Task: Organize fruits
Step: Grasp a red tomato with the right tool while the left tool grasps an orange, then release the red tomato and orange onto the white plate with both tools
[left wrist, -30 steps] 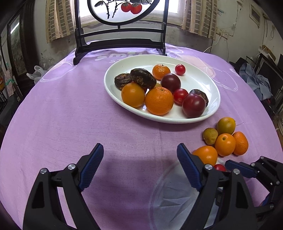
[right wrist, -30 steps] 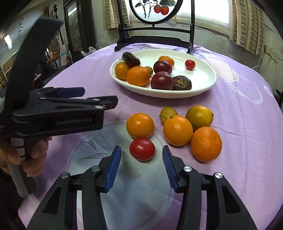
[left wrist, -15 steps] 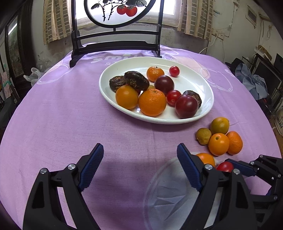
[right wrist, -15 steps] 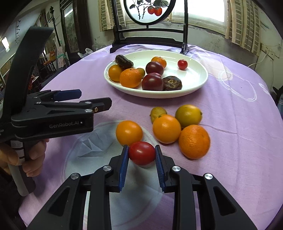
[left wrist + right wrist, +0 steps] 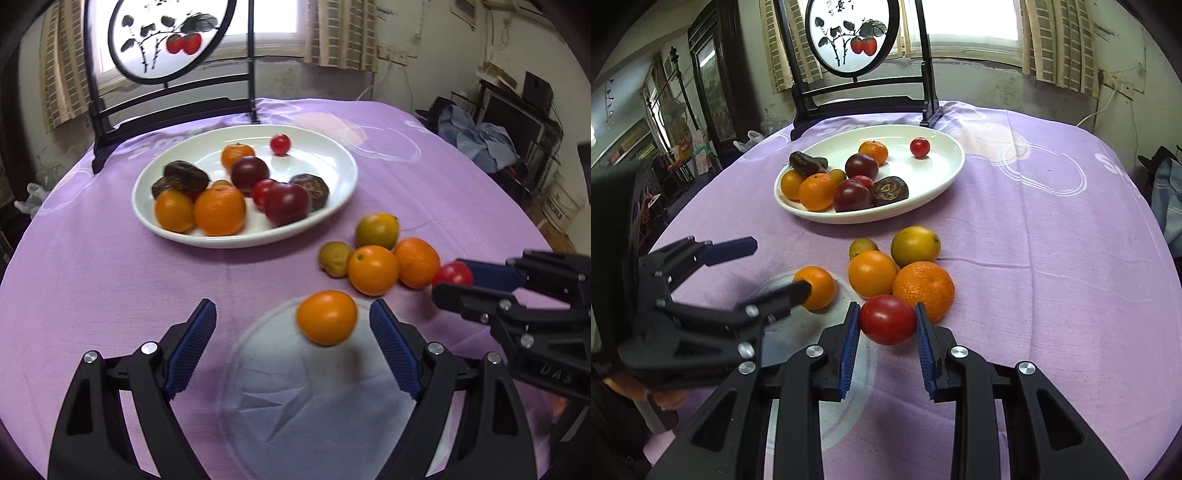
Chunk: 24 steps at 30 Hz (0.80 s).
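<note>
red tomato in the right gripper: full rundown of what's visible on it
The red tomato is round, smooth and glossy, deep red with a soft highlight on top, skin looking unbroken. It sits clamped between the ribbed blue pads of the right gripper, one pad on each flank. It appears raised slightly off the purple tablecloth, just in front of the loose oranges. In the left wrist view only its top shows past the gripper fingers.

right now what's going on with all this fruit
A person is sorting fruit on a purple cloth with two handheld grippers. The right gripper is shut on a red tomato. The left gripper is open, with a loose orange between its fingers, ungripped. Four more fruits lie beside it; the white plate already holds about ten.
</note>
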Each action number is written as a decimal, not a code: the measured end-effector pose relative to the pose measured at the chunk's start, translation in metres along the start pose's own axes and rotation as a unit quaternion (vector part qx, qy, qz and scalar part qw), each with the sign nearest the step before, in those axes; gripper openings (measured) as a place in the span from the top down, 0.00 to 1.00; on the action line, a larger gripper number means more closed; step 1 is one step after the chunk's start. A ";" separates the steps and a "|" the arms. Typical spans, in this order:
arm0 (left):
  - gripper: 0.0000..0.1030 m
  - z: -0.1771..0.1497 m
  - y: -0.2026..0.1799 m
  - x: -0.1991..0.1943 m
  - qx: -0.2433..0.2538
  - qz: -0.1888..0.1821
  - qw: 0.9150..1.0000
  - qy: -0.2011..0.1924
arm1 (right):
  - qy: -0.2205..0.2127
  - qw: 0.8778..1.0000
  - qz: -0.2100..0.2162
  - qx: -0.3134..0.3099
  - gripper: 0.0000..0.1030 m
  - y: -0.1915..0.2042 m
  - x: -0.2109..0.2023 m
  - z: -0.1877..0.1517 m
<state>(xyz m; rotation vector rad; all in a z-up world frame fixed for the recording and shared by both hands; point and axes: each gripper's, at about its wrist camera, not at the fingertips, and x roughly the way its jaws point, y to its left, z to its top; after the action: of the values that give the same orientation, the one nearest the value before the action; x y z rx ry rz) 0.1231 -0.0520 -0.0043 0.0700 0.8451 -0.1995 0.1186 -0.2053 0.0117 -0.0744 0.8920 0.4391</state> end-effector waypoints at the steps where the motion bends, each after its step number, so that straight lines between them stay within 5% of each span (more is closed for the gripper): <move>1: 0.20 -0.001 -0.004 0.002 0.006 0.003 1.000 0.001 | 0.000 1.000 0.000 0.000 0.71 0.000 0.000 0.000; 5: 0.23 0.000 -0.009 0.010 0.006 0.011 1.000 0.007 | -0.002 1.000 0.000 -0.002 0.71 0.001 -0.001 0.001; 13: 0.61 -0.002 -0.011 0.031 -0.003 -0.026 0.999 0.045 | -0.005 1.000 0.002 -0.003 0.71 0.003 -0.003 0.001; 24: 0.62 0.001 -0.006 0.020 -0.004 -0.014 0.999 0.029 | -0.013 1.000 0.003 -0.007 0.71 0.005 -0.005 0.001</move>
<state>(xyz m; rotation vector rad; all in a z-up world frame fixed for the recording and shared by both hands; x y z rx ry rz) 0.1353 -0.0610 -0.0187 0.0569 0.9048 -0.2206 0.1144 -0.2025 0.0166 -0.0782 0.8636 0.4507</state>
